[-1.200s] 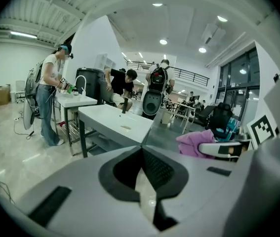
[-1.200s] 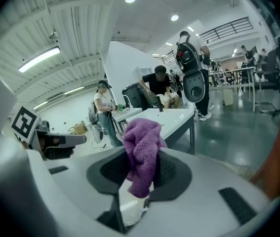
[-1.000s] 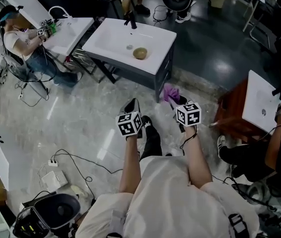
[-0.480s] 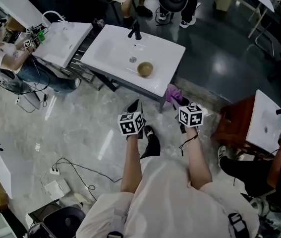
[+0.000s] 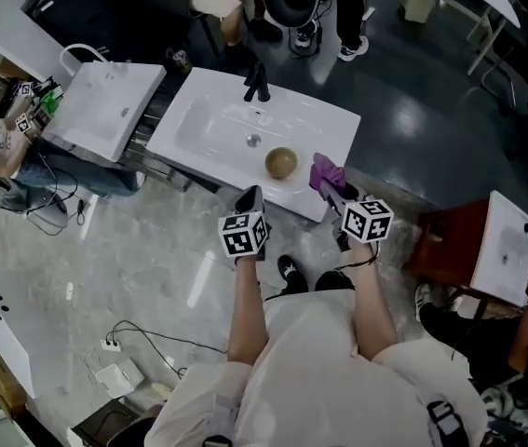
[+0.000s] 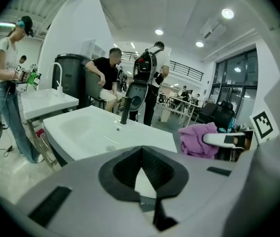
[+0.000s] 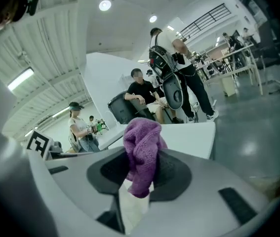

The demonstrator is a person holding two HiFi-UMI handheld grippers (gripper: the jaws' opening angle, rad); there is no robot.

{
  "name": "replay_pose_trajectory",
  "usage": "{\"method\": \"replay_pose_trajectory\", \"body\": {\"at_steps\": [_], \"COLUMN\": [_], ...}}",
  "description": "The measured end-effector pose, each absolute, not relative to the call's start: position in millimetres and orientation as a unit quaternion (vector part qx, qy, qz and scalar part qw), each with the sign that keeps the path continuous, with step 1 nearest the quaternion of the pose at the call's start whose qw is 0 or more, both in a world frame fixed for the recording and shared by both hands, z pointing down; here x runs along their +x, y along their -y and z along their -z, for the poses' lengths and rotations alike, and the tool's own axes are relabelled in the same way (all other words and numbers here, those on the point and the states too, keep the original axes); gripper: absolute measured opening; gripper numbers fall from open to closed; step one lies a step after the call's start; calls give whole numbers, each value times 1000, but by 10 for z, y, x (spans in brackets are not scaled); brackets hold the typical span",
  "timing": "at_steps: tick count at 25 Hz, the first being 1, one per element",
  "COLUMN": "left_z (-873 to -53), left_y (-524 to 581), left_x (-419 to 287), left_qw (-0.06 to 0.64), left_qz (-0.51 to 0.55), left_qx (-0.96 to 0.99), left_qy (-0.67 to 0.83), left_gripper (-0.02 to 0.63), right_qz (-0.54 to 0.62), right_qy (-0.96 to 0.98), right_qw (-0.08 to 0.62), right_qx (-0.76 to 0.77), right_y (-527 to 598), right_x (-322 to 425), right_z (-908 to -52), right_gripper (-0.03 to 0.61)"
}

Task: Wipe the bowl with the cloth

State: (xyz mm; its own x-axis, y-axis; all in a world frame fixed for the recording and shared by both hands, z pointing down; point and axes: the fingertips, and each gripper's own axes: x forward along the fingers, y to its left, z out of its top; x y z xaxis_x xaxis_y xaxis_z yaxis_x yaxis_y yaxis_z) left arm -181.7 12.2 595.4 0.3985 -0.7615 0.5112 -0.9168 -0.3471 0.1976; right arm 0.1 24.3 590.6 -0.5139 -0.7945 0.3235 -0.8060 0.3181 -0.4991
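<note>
Right tongs [image 7: 138, 180] gripping purple cloth [image 7: 142, 149], left tongs [image 6: 140, 154] closed, bowl [image 5: 281, 163] apparently empty

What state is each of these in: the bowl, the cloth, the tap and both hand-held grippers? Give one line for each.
left hand-held gripper: jaws shut, nothing between them.
right hand-held gripper: shut on the purple cloth.
purple cloth: bunched, sticking out past the jaws.
bowl: upright in the sink, neither gripper touching it.
tap: no water seen running.
</note>
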Motion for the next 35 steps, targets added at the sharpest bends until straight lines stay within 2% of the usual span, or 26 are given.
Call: {"method": "replay_pose_trajectory", "body": {"at_steps": [2,9,13,25,35], "left_z": [-6018,-6338,-6488,-6894,-7606], "left_y": [-3,184,400,1001,1245], "left_x": [-1869,-1842,-1797,-1741,-1565], "left_qw": [241,293,317,317,308], "left_qz": [-168,-171,-180,-285,-462], "left_qx": [798,784,778,772,787], "left_qy": [526,519,512,471,271], "left_gripper": [8,8,6,6,8], "right_qz": [-317,-309,-301,-288,-296], "right_qy": [810,815,830,865,874], "right_qw": [9,96,120,176,203], "right_qx": [493,481,454,371,327], "right_y": [-167,72,489,1258,1288], "right_x": [19,67,-6,-323,-549], "right_z": [-5924,-6131,-6172,-6281,-6606], "right_gripper": [101,101,101,103,101]}}
